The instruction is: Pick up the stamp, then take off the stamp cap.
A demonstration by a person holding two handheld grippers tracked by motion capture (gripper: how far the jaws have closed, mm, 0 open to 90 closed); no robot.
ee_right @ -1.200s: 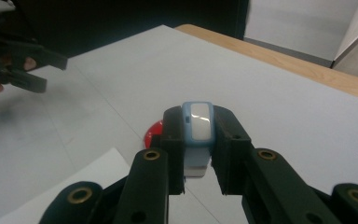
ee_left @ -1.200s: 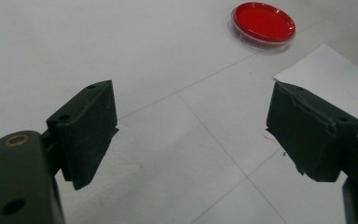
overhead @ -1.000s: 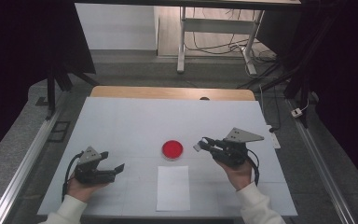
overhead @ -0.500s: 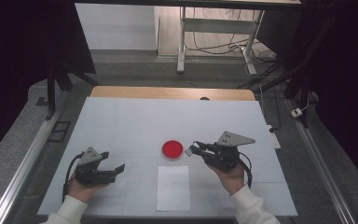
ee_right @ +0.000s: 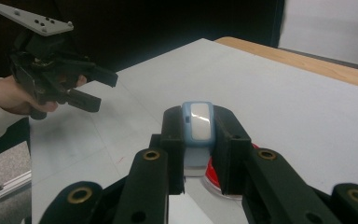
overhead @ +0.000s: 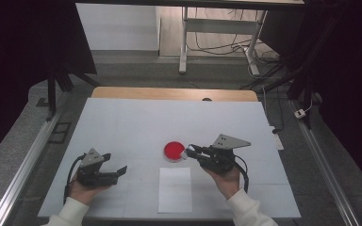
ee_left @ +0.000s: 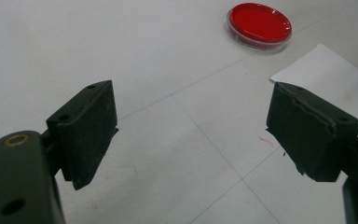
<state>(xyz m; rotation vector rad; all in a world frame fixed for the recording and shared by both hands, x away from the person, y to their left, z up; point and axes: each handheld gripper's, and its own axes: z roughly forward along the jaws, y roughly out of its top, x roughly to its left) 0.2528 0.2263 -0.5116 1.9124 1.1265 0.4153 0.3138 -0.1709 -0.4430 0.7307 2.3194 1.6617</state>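
Pinching a small light-blue device (ee_right: 196, 126) between its 2 black jaws, the right gripper (overhead: 192, 151) sits just beside the red dish (overhead: 174, 150), its tip at the dish's right edge. Below the dish lies a white sheet of paper (overhead: 175, 189) on the white table (overhead: 136, 122). Well apart at the left, the left gripper (overhead: 115, 172) rests with jaws spread wide and nothing between them.
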